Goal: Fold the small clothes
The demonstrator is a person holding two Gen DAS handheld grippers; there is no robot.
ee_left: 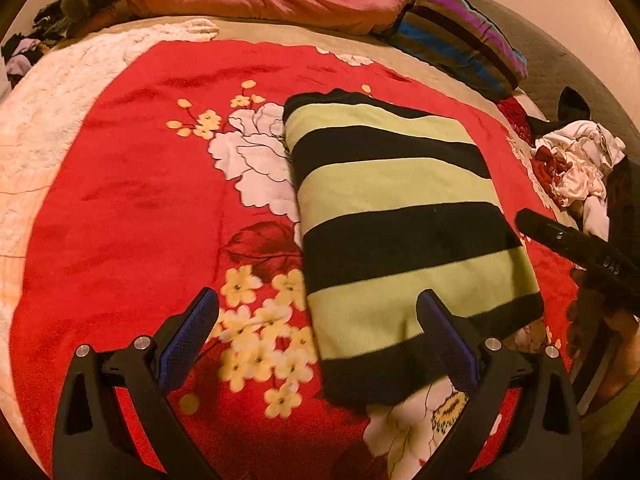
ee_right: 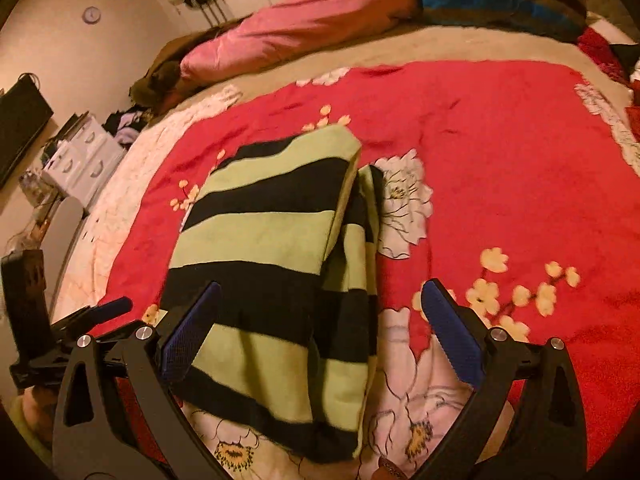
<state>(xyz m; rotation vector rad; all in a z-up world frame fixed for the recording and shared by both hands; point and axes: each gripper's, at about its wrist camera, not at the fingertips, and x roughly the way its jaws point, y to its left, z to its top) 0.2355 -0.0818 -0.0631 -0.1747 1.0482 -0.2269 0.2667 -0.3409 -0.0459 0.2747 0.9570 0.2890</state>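
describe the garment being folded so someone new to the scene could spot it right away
Start at the bed's red floral blanket. The striped garment lies folded on it as a rectangle, in front of both open grippers, left and right. Broad black and lime-green bands set it apart from the crumpled white-and-red clothes pile at the bed's edge and the blue-purple striped pillow.

The striped garment [ee_left: 396, 216] is a small knit piece with broad bands of pale green and black, folded into a thick, roughly rectangular stack. It lies flat on the red floral blanket [ee_left: 132, 184] covering the bed. In the right wrist view one folded layer sits on top, its edge raised above the striped layer beneath.
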